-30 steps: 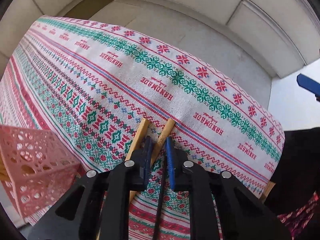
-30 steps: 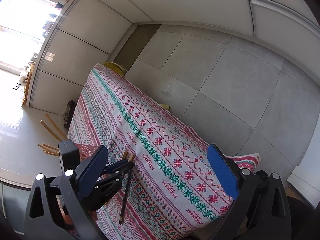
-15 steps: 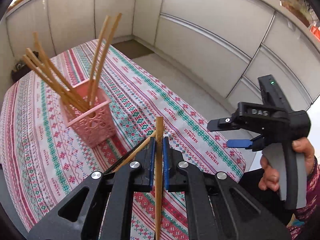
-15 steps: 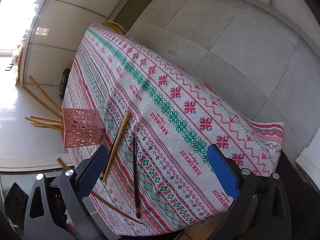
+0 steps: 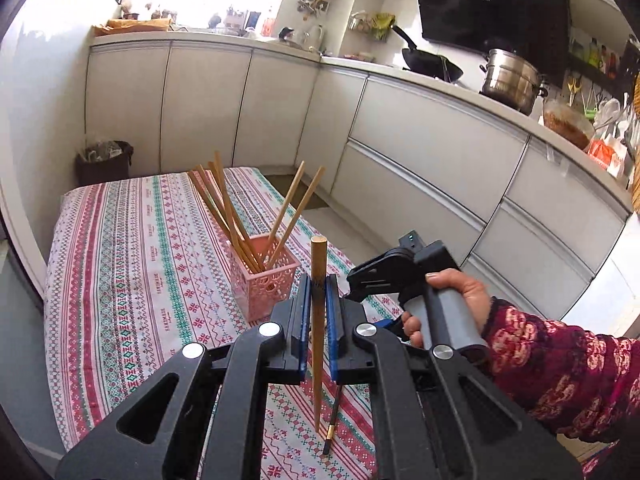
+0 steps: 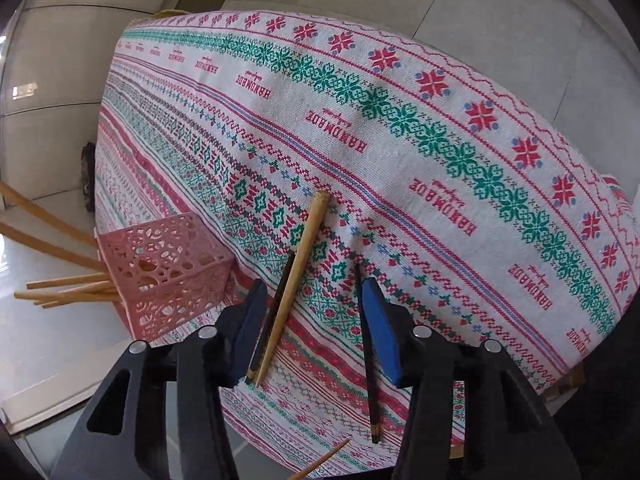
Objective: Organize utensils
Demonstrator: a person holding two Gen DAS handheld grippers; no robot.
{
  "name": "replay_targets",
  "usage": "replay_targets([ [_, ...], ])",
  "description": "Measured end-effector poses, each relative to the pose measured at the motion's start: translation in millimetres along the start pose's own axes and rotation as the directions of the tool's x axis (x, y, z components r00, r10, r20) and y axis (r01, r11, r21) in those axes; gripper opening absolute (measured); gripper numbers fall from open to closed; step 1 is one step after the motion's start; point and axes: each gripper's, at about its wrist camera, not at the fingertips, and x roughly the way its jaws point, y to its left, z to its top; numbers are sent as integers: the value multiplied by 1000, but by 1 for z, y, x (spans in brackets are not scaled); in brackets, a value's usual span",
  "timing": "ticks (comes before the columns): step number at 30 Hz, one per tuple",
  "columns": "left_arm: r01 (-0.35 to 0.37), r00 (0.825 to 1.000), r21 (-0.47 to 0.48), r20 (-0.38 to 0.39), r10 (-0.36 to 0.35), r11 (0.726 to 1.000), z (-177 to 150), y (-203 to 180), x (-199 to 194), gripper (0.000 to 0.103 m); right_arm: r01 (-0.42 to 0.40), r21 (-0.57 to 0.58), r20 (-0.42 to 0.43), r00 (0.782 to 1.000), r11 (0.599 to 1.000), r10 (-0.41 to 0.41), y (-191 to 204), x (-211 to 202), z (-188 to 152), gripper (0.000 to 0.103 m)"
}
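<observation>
- Gripping a wooden chopstick point(image 5: 319, 280), the left claw point(image 5: 318, 308) has its blue pads pressed against the stick, which stands upright between them, blunt end at 12 o'clock and thin tip hanging above the cloth.
- At 10 o'clock from that claw stands the pink basket point(image 5: 264, 280), holding several wooden chopsticks point(image 5: 228, 216) that lean outward.
- The right claw point(image 6: 314, 328) is spread apart, gripping nothing, hovering over the counter point(image 6: 400, 128) with its patterned cloth.
- Between its pads lie a loose wooden chopstick point(image 6: 296, 276) and, touching it along the 9 o'clock side, a dark chopstick point(image 6: 272, 308).
- Another dark chopstick point(image 6: 370, 380) lies by the pad at 3 o'clock.
- The right hand point(image 5: 460, 304) wraps its claw's grey handle in the left view.
</observation>
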Motion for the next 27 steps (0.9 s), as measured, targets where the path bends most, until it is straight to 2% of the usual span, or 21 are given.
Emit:
replay_targets([
  [5, 17, 996, -9, 83, -16, 1000, 5, 7, -27, 7, 113, 60, 11, 993, 992, -114, 21, 20, 7, 43],
  [8, 15, 994, -9, 113, -14, 1000, 8, 9, -40, 7, 162, 69, 24, 986, 984, -164, 32, 28, 10, 44],
  [10, 19, 991, -21, 129, -16, 1000, 10, 12, -45, 7, 201, 85, 32, 978, 976, -204, 41, 30, 12, 40],
  [11, 19, 991, -24, 135, -15, 1000, 11, 14, -46, 7, 217, 95, 40, 974, 971, -222, 42, 29, 12, 37],
  [13, 14, 990, -34, 141, -10, 999, 11, 16, -49, 7, 248, 89, 70, 965, 965, -254, 49, 29, 13, 11],
  [17, 1, 991, -46, 137, 5, 999, 10, 17, -50, 7, 203, 49, 114, 972, 978, -208, 46, 25, 6, 10],
  [20, -19, 990, -49, 136, 26, 999, 10, 16, -50, 7, 162, 16, 137, 977, 987, -162, 30, 14, -5, 9],
  [23, -58, 989, -48, 132, 64, 997, 9, 15, -49, 7, 105, -26, 151, 984, 994, -100, 22, 4, -15, 8],
  [27, -105, 987, -57, 115, 111, 993, 9, 17, -43, 7, 75, -128, 202, 978, 989, -48, 20, -17, -36, 8],
])
